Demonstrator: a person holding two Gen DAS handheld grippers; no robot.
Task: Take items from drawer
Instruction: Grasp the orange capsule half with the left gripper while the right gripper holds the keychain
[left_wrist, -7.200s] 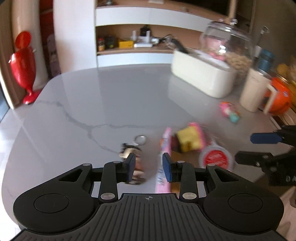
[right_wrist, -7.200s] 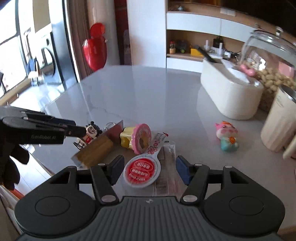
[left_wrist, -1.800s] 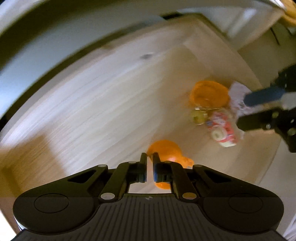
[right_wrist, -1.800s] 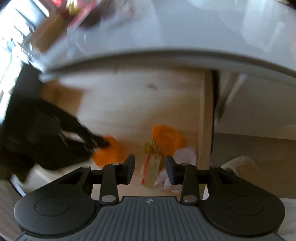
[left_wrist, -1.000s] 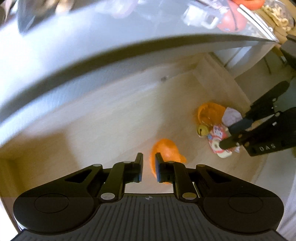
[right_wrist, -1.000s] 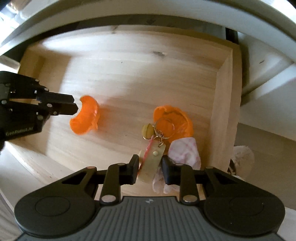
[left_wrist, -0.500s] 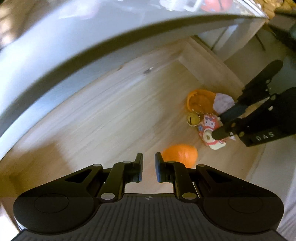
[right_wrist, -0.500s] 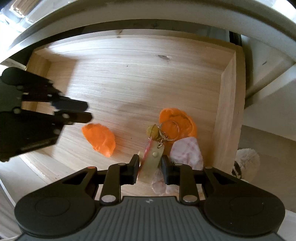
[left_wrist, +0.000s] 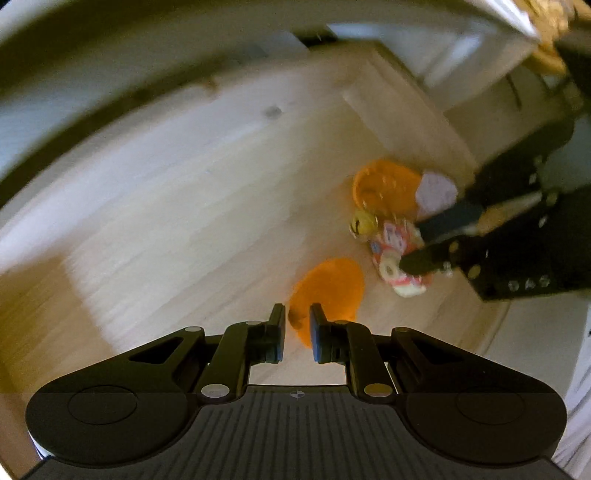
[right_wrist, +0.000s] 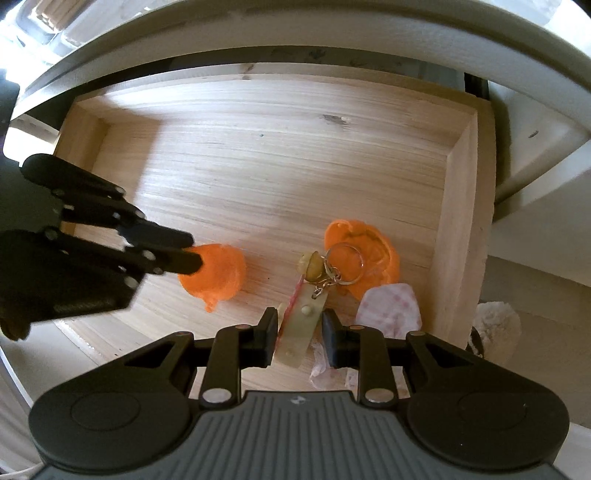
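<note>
The wooden drawer (right_wrist: 461, 206) stands pulled out under the tabletop. An orange peel-like piece (right_wrist: 218, 273) (left_wrist: 328, 284) lies on its floor. My left gripper (left_wrist: 297, 332) (right_wrist: 184, 251) is open by a narrow gap, and the piece's near edge sits between its tips. My right gripper (right_wrist: 299, 334) (left_wrist: 428, 243) is shut on the tag of a keychain (right_wrist: 303, 328) (left_wrist: 395, 258), which has a small yellow bell (right_wrist: 312, 264) and a ring. A second orange piece (right_wrist: 376, 243) (left_wrist: 384, 181) lies under the ring.
A pink-and-white wrapper (right_wrist: 391, 306) (left_wrist: 436, 192) lies in the drawer's right front corner. The white tabletop edge (right_wrist: 295, 33) overhangs the drawer's back. A fluffy white thing (right_wrist: 495, 321) sits on the floor to the right. The drawer's left and back floor is bare wood.
My left gripper has come back onto the loose orange piece, which lay beside its tips half a second ago. The right gripper has stayed on the keychain tag.
</note>
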